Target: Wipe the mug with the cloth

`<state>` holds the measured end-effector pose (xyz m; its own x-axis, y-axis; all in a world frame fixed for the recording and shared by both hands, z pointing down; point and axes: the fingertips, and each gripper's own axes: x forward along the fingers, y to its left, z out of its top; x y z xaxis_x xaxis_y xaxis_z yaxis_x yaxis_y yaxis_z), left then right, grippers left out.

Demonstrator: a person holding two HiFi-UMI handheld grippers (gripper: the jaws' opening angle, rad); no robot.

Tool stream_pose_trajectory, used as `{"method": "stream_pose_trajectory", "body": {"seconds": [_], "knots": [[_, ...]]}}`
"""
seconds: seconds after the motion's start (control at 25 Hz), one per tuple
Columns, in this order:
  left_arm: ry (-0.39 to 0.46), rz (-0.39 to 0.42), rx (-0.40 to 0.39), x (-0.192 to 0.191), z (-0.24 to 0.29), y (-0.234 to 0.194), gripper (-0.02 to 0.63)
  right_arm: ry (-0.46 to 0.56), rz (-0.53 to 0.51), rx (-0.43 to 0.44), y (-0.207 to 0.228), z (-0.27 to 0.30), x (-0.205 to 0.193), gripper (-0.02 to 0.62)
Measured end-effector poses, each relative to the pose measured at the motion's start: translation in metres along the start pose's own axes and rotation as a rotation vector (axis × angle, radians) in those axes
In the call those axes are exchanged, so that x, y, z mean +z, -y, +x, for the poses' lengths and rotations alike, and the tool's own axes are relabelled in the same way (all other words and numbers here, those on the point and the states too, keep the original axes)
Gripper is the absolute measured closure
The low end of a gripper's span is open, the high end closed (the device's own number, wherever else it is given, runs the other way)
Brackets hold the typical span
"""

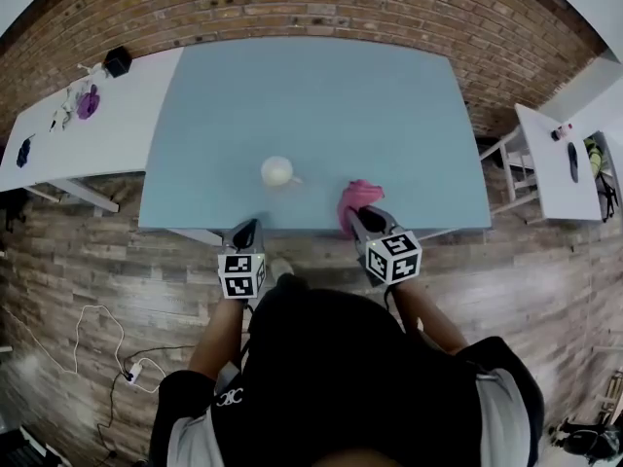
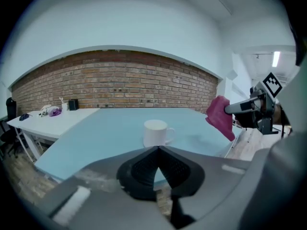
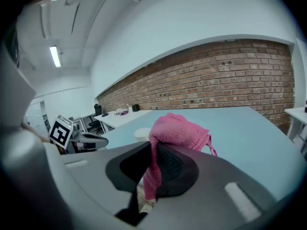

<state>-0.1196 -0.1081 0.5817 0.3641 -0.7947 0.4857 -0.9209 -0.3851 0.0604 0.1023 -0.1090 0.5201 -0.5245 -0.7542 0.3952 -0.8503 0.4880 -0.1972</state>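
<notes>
A white mug (image 1: 276, 171) stands upright on the light blue table (image 1: 311, 105), near its front edge; its handle points right. It also shows ahead of the left jaws (image 2: 156, 133) and far off, partly hidden behind the cloth (image 3: 142, 133). My left gripper (image 1: 247, 233) hovers over the table's front edge, short of the mug, shut with nothing in it (image 2: 157, 148). My right gripper (image 1: 362, 220) is shut on a pink cloth (image 1: 356, 198), which bunches above the jaws (image 3: 178, 131) and hangs below them. The cloth (image 2: 220, 117) is lifted to the right of the mug.
A white side table (image 1: 88, 125) on the left carries small items, among them a black box (image 1: 117, 61). Another white table (image 1: 560, 163) stands at the right. A brick wall (image 1: 292, 8) runs behind. Cables (image 1: 107, 343) lie on the wooden floor.
</notes>
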Motion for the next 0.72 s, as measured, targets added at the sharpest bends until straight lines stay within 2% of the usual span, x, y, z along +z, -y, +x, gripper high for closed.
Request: {"method": "stream_pose_trajectory", "body": {"seconds": [0.28,0.48,0.72], "knots": [[0.022,-0.047,0.081,-0.035,-0.055,0.063,0.600,0.028,-0.014,0.063,-0.003,-0.068,-0.040,0.554],[0.002,-0.086,0.145,-0.064,-0.108,0.100,0.600,0.040,0.008,0.114,-0.019,-0.117,-0.062,0.554],[0.015,0.063,0.159,-0.060,-0.148,0.136,0.600,0.077,0.016,0.141,-0.030,-0.151,-0.064,0.554]]}}
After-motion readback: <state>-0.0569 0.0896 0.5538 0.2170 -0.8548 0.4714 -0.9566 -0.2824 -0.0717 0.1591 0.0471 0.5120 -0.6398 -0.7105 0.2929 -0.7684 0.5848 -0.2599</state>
